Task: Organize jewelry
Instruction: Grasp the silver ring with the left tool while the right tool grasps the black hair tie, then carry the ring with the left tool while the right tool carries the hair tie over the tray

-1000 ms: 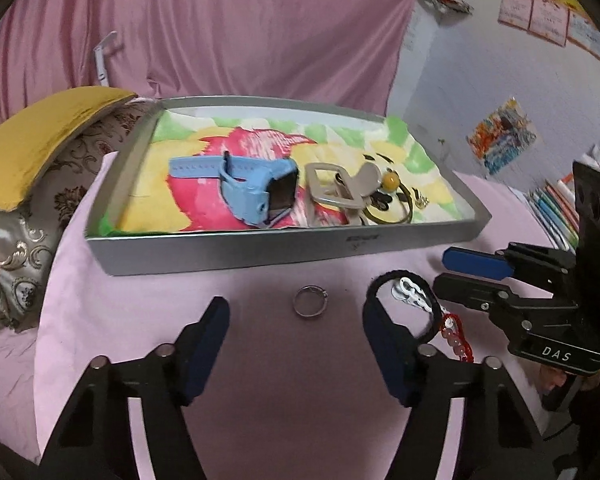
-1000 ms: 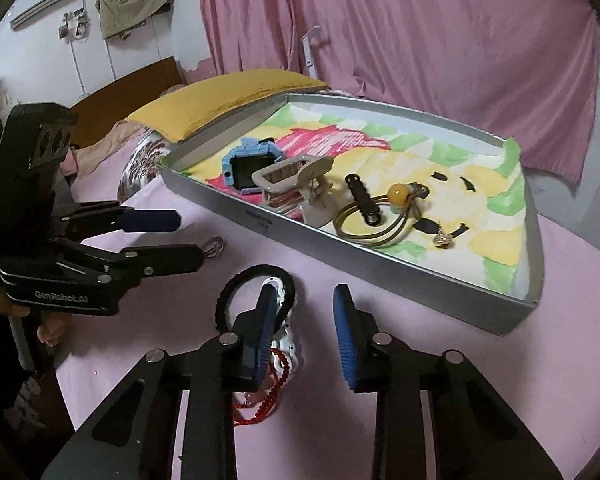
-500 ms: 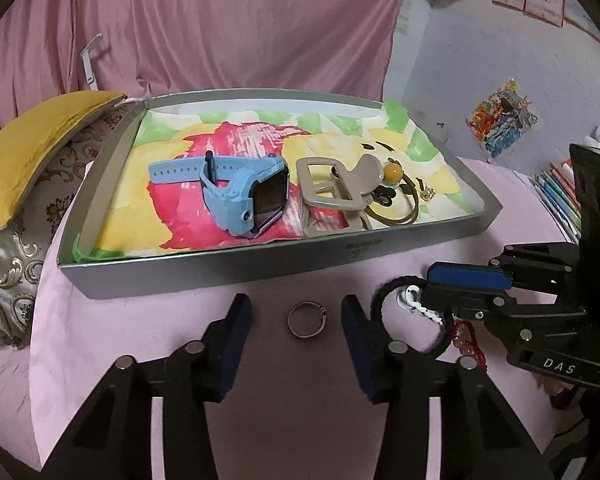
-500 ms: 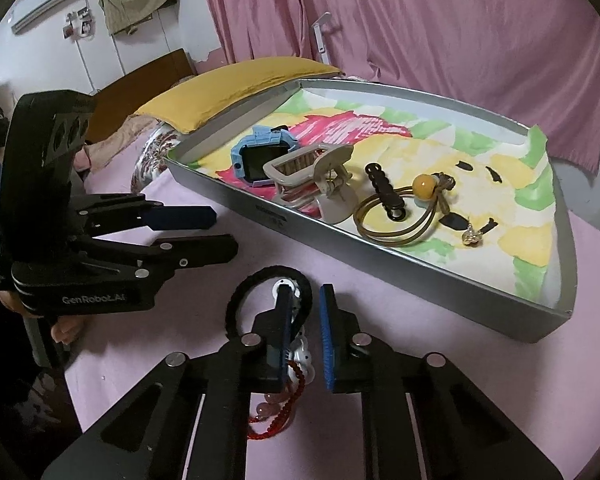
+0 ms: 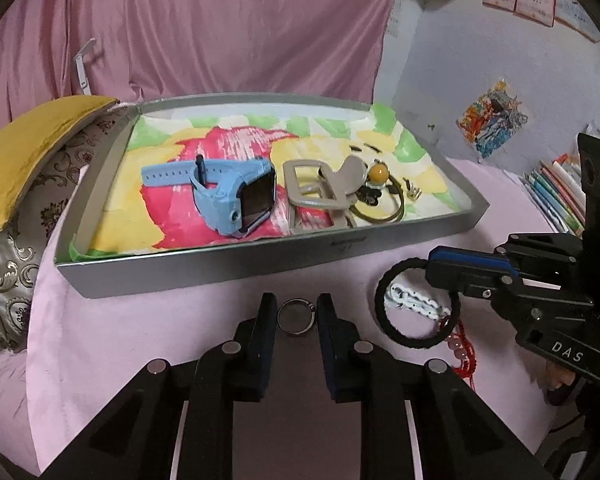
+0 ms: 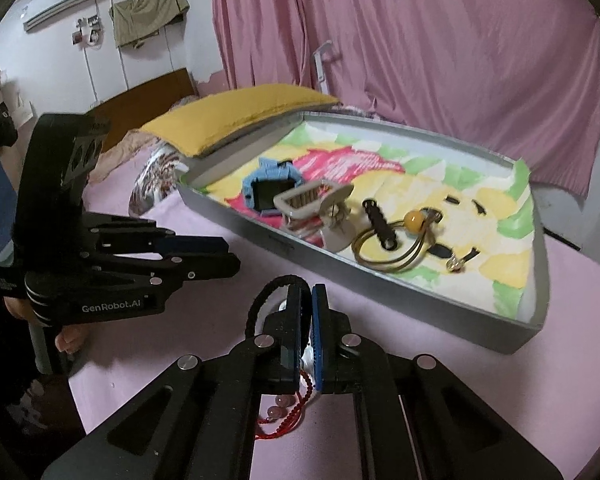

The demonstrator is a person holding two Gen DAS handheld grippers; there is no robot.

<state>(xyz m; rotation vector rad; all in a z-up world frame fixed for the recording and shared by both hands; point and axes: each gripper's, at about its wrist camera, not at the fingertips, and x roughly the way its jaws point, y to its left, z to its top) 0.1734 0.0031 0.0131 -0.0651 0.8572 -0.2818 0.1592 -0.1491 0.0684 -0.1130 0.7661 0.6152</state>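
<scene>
A small silver ring (image 5: 297,316) lies on the pink cloth in front of the grey tray (image 5: 220,266). My left gripper (image 5: 297,312) has its fingers close on both sides of the ring, touching or nearly touching it. My right gripper (image 6: 305,300) is shut on a black braided hair tie (image 5: 400,334) (image 6: 274,288), which rests on the cloth with a white chain (image 5: 414,303) inside it. A red string with pink beads (image 6: 288,412) lies beneath. The tray holds a blue smartwatch (image 5: 236,196), a beige hair clip (image 5: 324,192) and a cord with a yellow bead (image 5: 379,172).
A yellow cushion (image 5: 28,152) and a patterned pillow (image 5: 16,248) lie left of the tray. Pink curtains hang behind. Books (image 5: 556,196) stand at the far right. Pink cloth covers the surface around the tray.
My left gripper has closed in from wide open around the ring. My right gripper has narrowed and shut on the black hair tie.
</scene>
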